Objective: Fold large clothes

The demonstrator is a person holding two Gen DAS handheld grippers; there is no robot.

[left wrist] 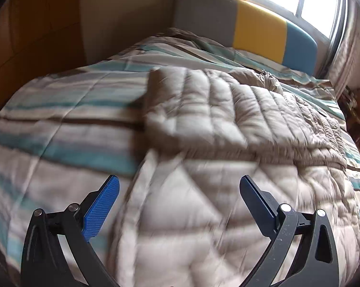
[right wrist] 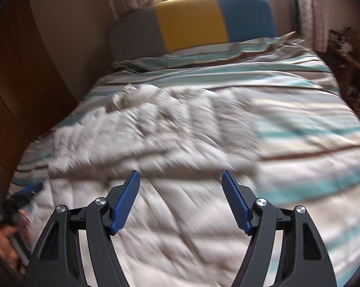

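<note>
A beige quilted puffer jacket (left wrist: pixel 215 119) lies spread on a striped bed; one part of it lies folded across the body, and its near part runs under my left gripper. My left gripper (left wrist: pixel 180 184) hangs over the jacket's near part, open wide, with nothing between its blue pads. In the right wrist view the same jacket (right wrist: pixel 156 143) looks blurred and fills the middle and left. My right gripper (right wrist: pixel 181 179) is above it, open, with nothing between its fingers. The left gripper (right wrist: pixel 27 191) and the hand holding it show at the far left edge.
The bed carries a striped teal, brown and white cover (left wrist: pixel 60 119) and a pillow (right wrist: pixel 203 50). A grey, yellow and blue headboard (right wrist: pixel 191 21) stands at the back under a window. A wooden wall (right wrist: pixel 17 83) runs along the left; clutter (right wrist: pixel 347 47) sits at the right.
</note>
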